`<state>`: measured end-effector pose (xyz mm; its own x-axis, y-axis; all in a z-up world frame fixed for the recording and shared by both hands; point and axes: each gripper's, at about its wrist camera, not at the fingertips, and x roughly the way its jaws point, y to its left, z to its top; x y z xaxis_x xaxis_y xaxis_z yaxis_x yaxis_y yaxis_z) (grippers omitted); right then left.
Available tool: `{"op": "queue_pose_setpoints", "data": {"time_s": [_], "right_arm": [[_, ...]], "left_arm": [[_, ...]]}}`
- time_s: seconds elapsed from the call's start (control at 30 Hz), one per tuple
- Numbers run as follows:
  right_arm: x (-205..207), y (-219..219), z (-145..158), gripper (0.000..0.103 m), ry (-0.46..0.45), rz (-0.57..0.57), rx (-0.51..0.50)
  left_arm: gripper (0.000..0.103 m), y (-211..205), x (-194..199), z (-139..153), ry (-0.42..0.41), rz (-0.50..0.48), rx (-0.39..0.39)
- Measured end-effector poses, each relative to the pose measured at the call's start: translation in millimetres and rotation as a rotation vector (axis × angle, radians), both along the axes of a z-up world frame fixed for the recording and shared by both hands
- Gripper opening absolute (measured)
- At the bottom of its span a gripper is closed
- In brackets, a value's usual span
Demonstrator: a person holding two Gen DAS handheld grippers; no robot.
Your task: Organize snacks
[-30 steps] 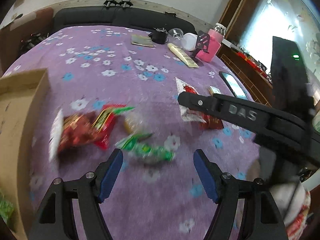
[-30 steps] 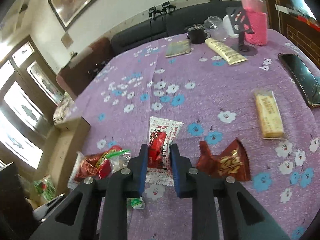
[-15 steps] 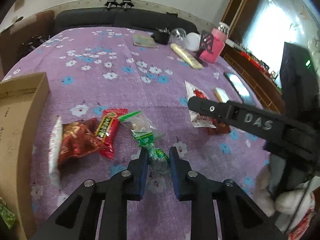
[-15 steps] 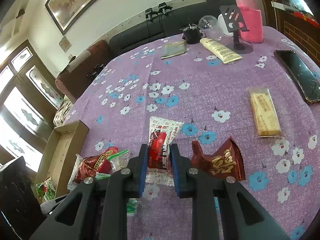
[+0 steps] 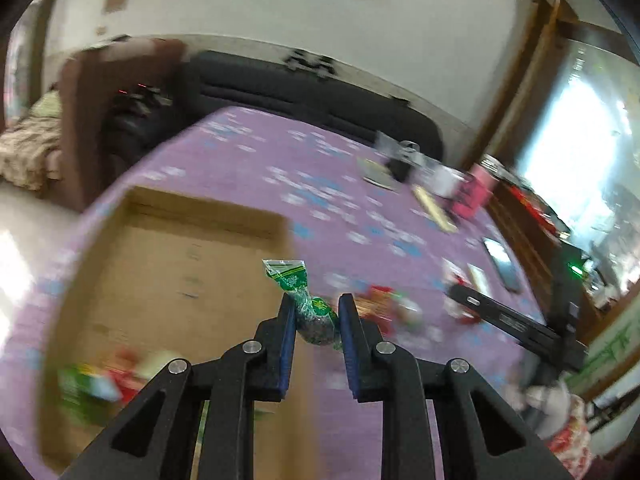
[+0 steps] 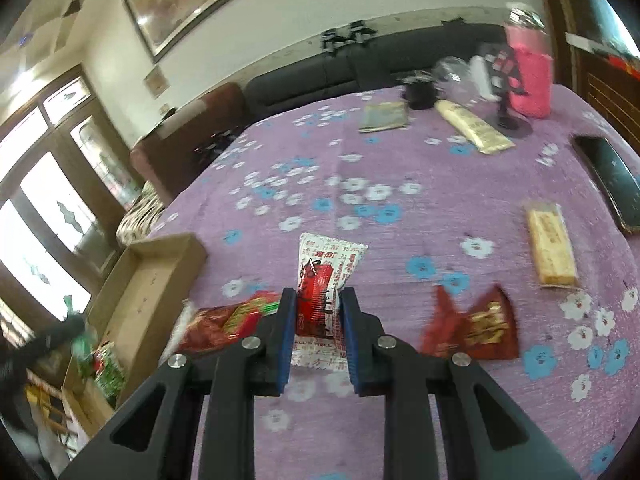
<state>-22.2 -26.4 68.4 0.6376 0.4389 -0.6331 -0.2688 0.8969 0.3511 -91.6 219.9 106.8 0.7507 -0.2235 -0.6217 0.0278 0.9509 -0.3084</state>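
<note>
In cardboard box (image 5: pixel 168 272): blurred snack packets (image 5: pixel 100 380) near corner.

One cardboard box (image 6: pixel 152 280), one phone (image 6: pixel 612 180), perhaps six snack packets (image 6: pixel 328 276)

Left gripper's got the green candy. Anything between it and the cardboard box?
Nothing visible. The left gripper is shut on the green candy, held by the cardboard box. The box is open-topped with bare floor ahead; a few blurred snacks lie at its near end.
</note>
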Motion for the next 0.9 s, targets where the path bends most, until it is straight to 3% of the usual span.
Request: {"op": "queue_pose_setpoints", "data": {"time_s": [0.2, 0.37, 0.73, 0.87, 0.9], "right_arm": [[-8, 64, 13, 0.021, 0.04, 0.15, 0.03], [-7, 126, 12, 0.022, 0.082, 0.253, 0.007], [-2, 225, -12, 0.022, 0.144, 0.375, -0.116], [-3, 242, -18, 0.022, 0.146, 0.392, -0.149], [-4, 245, -19, 0.023, 0.148, 0.392, -0.153]], "left_arm": [[0.022, 58, 14, -2, 0.028, 0.096, 0.053], [0.022, 83, 42, -29, 0.111, 0.131, 0.092], [0.023, 110, 55, -55, 0.175, 0.145, 0.028], [0.046, 112, 51, -55, 0.167, 0.145, 0.013], [0.047, 112, 51, -54, 0.163, 0.145, 0.01]]}}
